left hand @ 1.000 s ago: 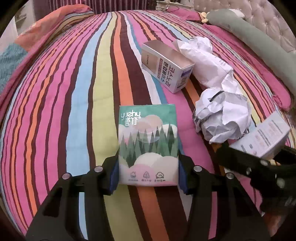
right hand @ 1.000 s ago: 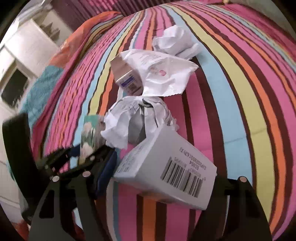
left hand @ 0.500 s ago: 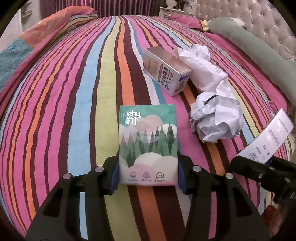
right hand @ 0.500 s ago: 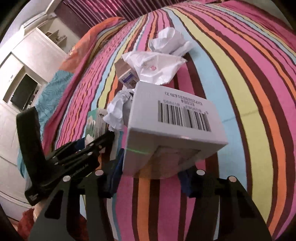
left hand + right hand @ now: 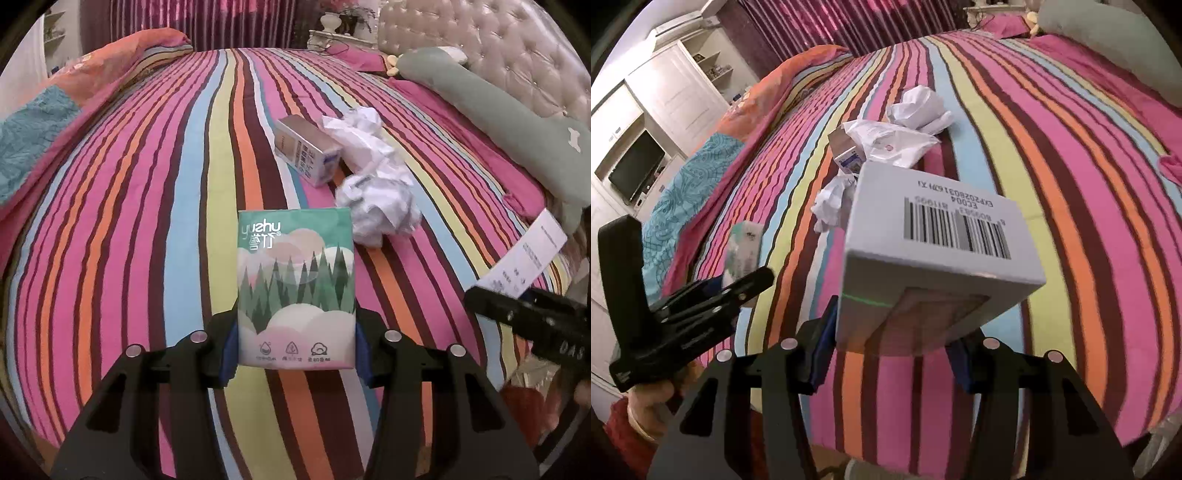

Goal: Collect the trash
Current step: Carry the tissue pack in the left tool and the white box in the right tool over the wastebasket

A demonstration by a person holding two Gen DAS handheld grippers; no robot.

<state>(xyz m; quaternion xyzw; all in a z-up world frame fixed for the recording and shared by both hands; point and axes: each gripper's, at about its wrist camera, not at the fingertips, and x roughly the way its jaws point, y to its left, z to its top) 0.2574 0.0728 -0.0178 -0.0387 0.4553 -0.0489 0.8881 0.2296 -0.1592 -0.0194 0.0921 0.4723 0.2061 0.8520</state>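
My left gripper (image 5: 295, 350) is shut on a green tissue pack (image 5: 295, 288) with a forest print, held above the striped bed (image 5: 147, 221). My right gripper (image 5: 890, 347) is shut on a white barcode box (image 5: 942, 251), also lifted; the box shows at the right edge of the left wrist view (image 5: 532, 254). On the bed lie a small carton (image 5: 306, 151), crumpled paper balls (image 5: 380, 206) and a white plastic bag (image 5: 897, 144). The left gripper and its tissue pack (image 5: 742, 251) show at the left of the right wrist view.
A long grey-green bolster (image 5: 498, 110) lies along the tufted headboard (image 5: 517, 48) on the right. A folded orange and teal quilt (image 5: 55, 103) sits at the bed's left side. White cabinets and a TV (image 5: 635, 170) stand beyond the bed.
Both grippers have risen and pulled back from the bed, each keeping its item. The barcode box has been lifted off the covers and tipped upward; the trash pile looks farther away.
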